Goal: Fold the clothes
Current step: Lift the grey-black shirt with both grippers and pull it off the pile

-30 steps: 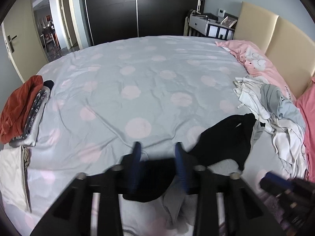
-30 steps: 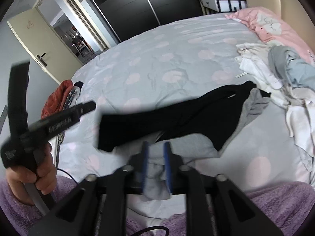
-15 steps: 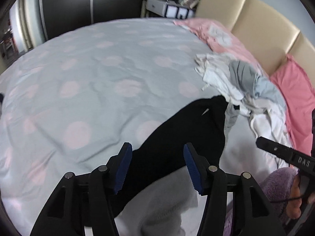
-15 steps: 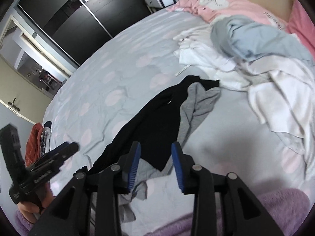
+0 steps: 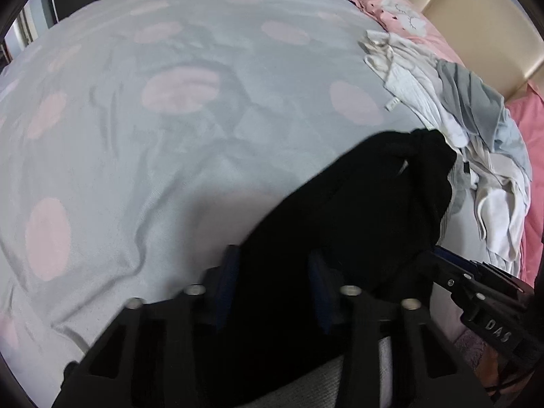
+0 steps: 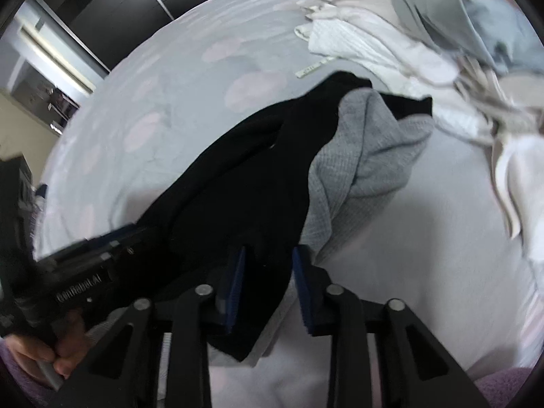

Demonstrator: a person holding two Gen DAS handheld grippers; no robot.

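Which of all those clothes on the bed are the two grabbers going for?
The black garment, the only dark piece. It lies between both closing grippers, left gripper and right gripper, apart from the pale heap.

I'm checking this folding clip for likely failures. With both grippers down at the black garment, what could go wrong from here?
1. The grey garment lies tangled under the black garment; the closing right gripper may pinch both.
2. The left gripper, also closing around black cloth, may catch the bedsheet beneath.
3. The unfolded pile touches the garment's far end and could drag along.
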